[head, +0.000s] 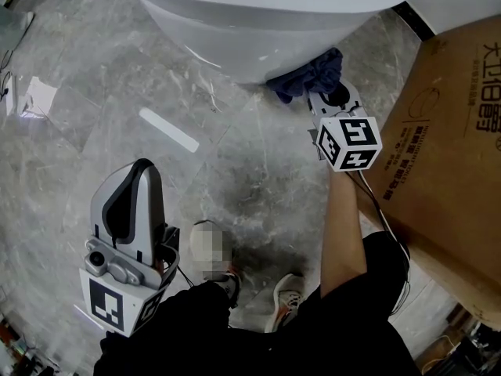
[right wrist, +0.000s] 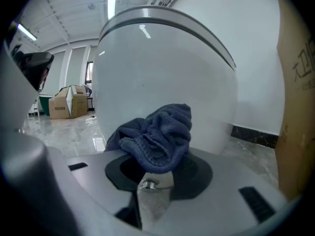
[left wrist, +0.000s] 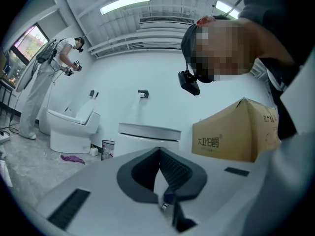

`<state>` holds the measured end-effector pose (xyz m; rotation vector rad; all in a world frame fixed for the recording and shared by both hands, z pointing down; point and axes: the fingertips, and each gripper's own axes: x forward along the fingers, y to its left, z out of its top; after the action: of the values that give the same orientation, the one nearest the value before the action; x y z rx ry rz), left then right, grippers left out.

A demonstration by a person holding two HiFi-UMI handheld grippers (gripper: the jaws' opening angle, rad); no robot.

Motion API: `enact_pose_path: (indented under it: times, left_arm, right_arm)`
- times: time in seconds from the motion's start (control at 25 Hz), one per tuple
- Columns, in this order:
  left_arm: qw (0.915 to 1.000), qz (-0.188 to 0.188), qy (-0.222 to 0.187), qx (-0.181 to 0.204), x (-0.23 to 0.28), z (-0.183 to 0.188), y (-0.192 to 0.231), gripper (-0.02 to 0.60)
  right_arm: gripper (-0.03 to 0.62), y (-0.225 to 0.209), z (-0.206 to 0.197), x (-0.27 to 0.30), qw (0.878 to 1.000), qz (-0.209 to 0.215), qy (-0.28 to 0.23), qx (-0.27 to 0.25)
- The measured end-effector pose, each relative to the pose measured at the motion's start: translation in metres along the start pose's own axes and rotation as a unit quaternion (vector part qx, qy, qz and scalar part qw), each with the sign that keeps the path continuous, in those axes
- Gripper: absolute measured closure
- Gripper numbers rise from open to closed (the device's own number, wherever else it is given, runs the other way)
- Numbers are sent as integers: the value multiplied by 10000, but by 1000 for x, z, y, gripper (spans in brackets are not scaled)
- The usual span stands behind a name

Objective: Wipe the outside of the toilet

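Observation:
The white toilet (head: 266, 22) fills the top of the head view, its rounded bowl wall (right wrist: 162, 77) close in the right gripper view. My right gripper (head: 329, 92) is shut on a dark blue cloth (head: 309, 75), bunched up (right wrist: 157, 136) and held against the lower side of the bowl near the floor. My left gripper (head: 137, 178) is held low at the left, away from the toilet, pointing up; its jaws (left wrist: 160, 168) are shut with nothing between them.
A large cardboard box (head: 446, 155) stands right of the toilet, close to my right arm. Grey marble floor (head: 156, 92) spreads around, with my shoes (head: 286, 300) below. In the left gripper view another person (left wrist: 44, 82) stands by a second toilet (left wrist: 71, 129).

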<state>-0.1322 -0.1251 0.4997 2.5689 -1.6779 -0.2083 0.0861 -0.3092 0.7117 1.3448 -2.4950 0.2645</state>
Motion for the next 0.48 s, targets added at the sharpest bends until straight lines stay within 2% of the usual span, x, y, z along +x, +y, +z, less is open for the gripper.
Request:
enact_pose_path:
  times: [0.24,0.48]
  left_arm:
    - [10000,64,1,-65,1,-3,9,571]
    - [9999,-25,79,-99,1,-9,11,571]
  right_arm:
    - [473,-10,-23,13,9996,-6,237,144]
    - [473,-16,-48,27,9983,-26,462,346]
